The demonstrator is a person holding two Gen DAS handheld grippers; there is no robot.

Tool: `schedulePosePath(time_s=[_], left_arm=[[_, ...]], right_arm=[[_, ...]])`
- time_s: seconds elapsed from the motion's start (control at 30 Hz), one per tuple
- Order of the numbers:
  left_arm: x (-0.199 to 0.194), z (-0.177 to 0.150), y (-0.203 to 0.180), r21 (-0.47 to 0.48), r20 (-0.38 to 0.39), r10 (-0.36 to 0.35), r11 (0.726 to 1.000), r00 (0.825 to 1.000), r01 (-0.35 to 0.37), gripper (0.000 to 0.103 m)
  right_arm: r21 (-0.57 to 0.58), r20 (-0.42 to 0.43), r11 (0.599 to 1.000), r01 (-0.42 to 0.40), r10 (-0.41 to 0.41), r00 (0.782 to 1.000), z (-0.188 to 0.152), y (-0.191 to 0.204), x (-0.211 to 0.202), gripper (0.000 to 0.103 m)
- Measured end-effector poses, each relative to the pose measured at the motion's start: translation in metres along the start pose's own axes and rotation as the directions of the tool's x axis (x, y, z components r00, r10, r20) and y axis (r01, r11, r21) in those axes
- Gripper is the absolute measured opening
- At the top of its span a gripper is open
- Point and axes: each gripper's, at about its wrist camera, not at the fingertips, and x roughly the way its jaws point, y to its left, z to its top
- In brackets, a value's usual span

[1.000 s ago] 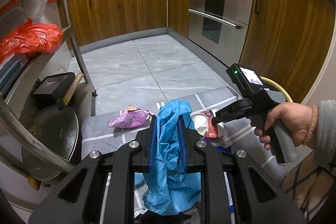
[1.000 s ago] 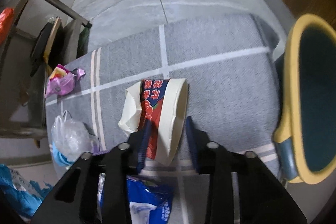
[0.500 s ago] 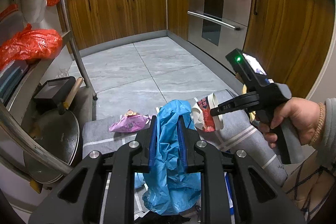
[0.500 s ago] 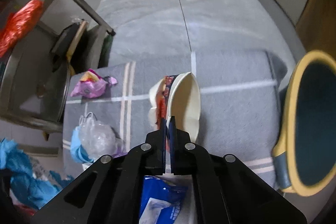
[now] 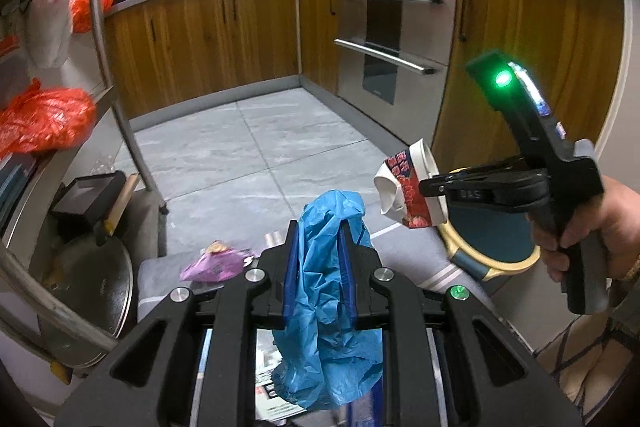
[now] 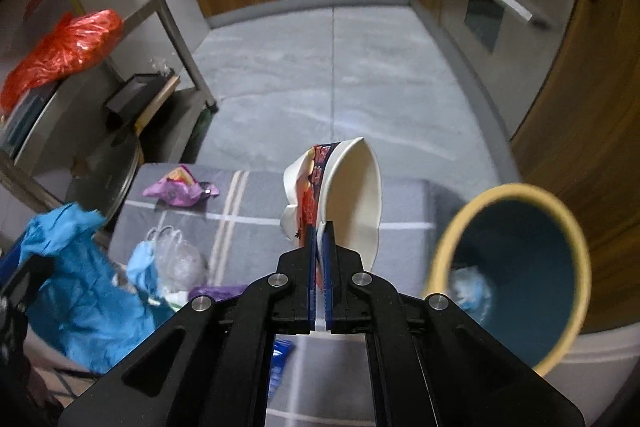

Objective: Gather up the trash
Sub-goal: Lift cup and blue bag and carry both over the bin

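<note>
The right gripper point(image 6: 319, 227), clamped on the wall of a crushed paper cup point(image 6: 344, 195), holds it off the rug, the blue bin point(image 6: 516, 263) open just to its right; the left gripper point(image 5: 319, 231) pinches a blue plastic bag point(image 5: 326, 283), farther from the bin.

Left black hand-held gripper point(image 5: 318, 259) angled downward, jaws pinched on crumpled blue plastic bag point(image 5: 326, 311), right black hand-held gripper point(image 6: 319, 247) raised in a bare hand point(image 5: 592, 227), jaws clamped tight on crushed red-and-white paper cup point(image 6: 340, 195)
</note>
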Motion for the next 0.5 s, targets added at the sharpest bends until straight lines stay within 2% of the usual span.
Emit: schedulePosePath(time_s=[0.4, 0.5], left_arm=[[0.02, 0.02, -0.066, 0.057, 0.001, -0.078, 0.995, 0.997, 0.078, 0.018], [0.024, 0.022, -0.08, 0.072, -0.004, -0.09, 0.993, 0.996, 0.09, 0.018]], right_arm=[[0.007, 0.106, 0.994, 0.109, -0.109, 0.988, -0.015, -0.06, -0.054, 0.004], [-0.023, 0.124, 0.982, 0.188, -0.184, 0.975, -0.016, -0.071, -0.055, 0.004]])
